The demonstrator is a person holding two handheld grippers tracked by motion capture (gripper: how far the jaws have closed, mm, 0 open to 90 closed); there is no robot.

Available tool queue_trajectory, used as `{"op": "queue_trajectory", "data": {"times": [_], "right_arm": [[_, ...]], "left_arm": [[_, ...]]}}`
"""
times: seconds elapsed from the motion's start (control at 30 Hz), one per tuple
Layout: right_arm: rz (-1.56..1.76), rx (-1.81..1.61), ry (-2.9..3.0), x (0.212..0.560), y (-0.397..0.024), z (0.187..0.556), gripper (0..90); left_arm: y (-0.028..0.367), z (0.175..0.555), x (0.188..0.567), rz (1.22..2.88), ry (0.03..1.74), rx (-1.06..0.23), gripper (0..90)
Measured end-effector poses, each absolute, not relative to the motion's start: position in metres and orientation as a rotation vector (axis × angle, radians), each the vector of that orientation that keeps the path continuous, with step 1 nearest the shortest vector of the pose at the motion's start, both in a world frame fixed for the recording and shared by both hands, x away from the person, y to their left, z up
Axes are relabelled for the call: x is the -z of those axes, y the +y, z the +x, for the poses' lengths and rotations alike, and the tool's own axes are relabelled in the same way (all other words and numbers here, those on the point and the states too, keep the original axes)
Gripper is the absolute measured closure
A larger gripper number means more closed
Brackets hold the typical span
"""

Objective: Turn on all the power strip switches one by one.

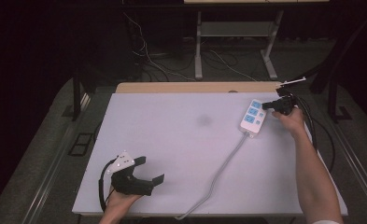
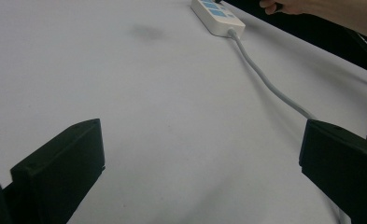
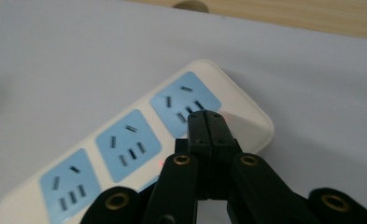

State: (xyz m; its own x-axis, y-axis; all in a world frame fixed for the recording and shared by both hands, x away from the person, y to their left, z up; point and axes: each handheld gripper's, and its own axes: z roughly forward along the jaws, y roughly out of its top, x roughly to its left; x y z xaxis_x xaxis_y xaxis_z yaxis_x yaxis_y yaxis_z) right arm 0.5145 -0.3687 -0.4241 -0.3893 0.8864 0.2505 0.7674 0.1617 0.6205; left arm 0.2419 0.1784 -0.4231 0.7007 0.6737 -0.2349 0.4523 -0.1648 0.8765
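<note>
We saw the white power strip (image 1: pixel 253 117) lying near the bench's (image 1: pixel 172 140) far right corner, its grey cord (image 1: pixel 221 168) running to the near edge. Our right tongs (image 3: pixel 206 122) were pressed together, empty, their tips over the strip's end socket. Our left tongs (image 1: pixel 151 170) gaped wide near the near left corner.

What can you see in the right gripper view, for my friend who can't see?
The right gripper, jaws shut together, hangs just over a white power strip with three blue sockets, lying on a white table.
</note>
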Motion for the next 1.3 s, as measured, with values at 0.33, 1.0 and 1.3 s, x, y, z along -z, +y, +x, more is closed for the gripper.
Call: {"op": "queue_trajectory", "data": {"times": [0.33, 1.0, 1.3], "right_arm": [[1.581, -1.056, 2.236, 0.406, -0.366, 0.508, 90.0], [1.565, -1.237, 2.178, 0.376, -0.361, 0.459, 48.9], [1.562, -1.285, 2.207, 0.371, -0.350, 0.427, 1.8]], "left_arm": [[0.177, 0.241, 0.422, 1.805, 0.885, -0.250, 0.0], [0.174, 0.240, 0.421, 1.804, 0.870, -0.242, 0.0], [0.172, 0.240, 0.422, 1.807, 0.859, -0.233, 0.0]]}}
